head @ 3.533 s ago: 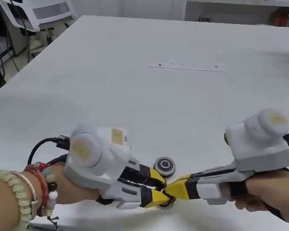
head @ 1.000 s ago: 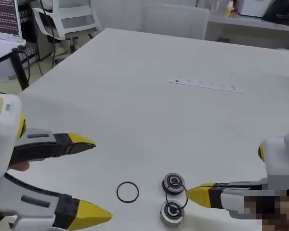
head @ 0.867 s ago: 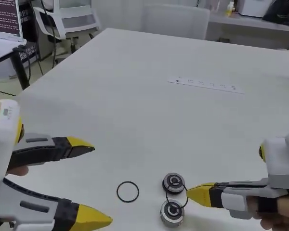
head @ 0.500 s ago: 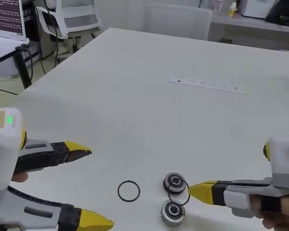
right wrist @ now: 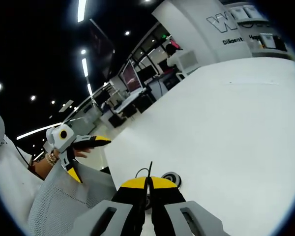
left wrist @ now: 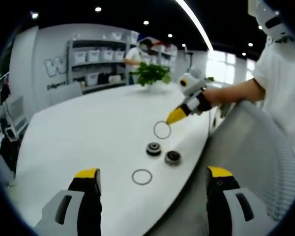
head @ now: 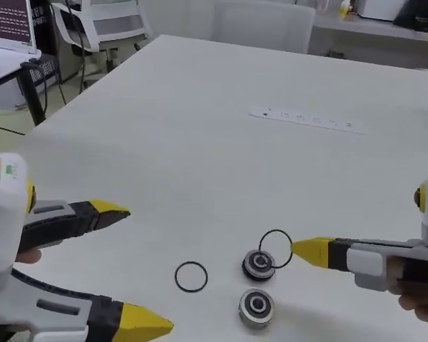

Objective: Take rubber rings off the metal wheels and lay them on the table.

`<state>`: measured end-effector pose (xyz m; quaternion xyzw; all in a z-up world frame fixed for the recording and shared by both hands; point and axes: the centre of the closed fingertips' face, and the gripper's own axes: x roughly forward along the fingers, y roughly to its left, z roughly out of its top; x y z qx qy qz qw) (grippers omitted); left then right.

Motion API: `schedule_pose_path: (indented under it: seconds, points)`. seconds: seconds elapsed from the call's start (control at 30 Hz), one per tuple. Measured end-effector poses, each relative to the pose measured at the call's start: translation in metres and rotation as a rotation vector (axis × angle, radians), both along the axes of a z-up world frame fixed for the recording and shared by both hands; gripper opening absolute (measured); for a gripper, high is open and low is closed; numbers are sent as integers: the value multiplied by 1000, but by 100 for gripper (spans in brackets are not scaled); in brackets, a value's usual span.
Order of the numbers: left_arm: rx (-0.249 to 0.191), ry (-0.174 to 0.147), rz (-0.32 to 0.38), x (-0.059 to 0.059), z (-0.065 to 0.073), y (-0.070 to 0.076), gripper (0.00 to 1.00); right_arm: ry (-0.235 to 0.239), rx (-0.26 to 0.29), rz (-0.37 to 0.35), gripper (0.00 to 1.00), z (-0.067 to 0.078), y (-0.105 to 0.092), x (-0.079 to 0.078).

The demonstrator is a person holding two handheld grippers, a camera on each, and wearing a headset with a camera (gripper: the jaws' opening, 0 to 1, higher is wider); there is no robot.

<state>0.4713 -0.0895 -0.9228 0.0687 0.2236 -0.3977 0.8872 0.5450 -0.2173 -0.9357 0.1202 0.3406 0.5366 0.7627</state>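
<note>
The left gripper [head: 150, 269] runs off the head view's left and bottom edges. The right gripper [head: 297, 249] and the hand [head: 421, 305] behind it run off the right edge. In the right gripper view the held rubber ring [right wrist: 149, 169] is edge-on, a thin dark sliver above the pressed-together fingers [right wrist: 162, 187] — these cover part of a metal wheel [right wrist: 172, 178]. Marks on the strip [head: 303, 118] toward the bench's [head: 200, 142] far edge are too small to read.

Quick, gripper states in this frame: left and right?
Left gripper: open, holding nothing.
Right gripper: shut on a rubber ring.
</note>
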Motion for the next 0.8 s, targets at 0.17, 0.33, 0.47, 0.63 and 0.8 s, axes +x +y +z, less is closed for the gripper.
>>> schedule_pose_path:
  seconds: [0.17, 0.33, 0.47, 0.63, 0.8]
  points:
    - [-13, 15, -8, -1, -1, -2, 92, -15, 9, -19, 0, 7, -1, 5]
    - [-3, 27, -16, -1, -5, -2, 95, -32, 26, -28, 0, 18, 3, 9]
    - [-6, 30, -18, -1, -6, -3, 95, -48, 25, -8, 0, 23, 9, 7]
    - [-16, 38, -17, -1, -7, -2, 95, -51, 18, 20, 0, 25, 16, 4]
    - [-19, 39, -16, -1, -7, -2, 95, -58, 11, 53, 0, 28, 23, 2]
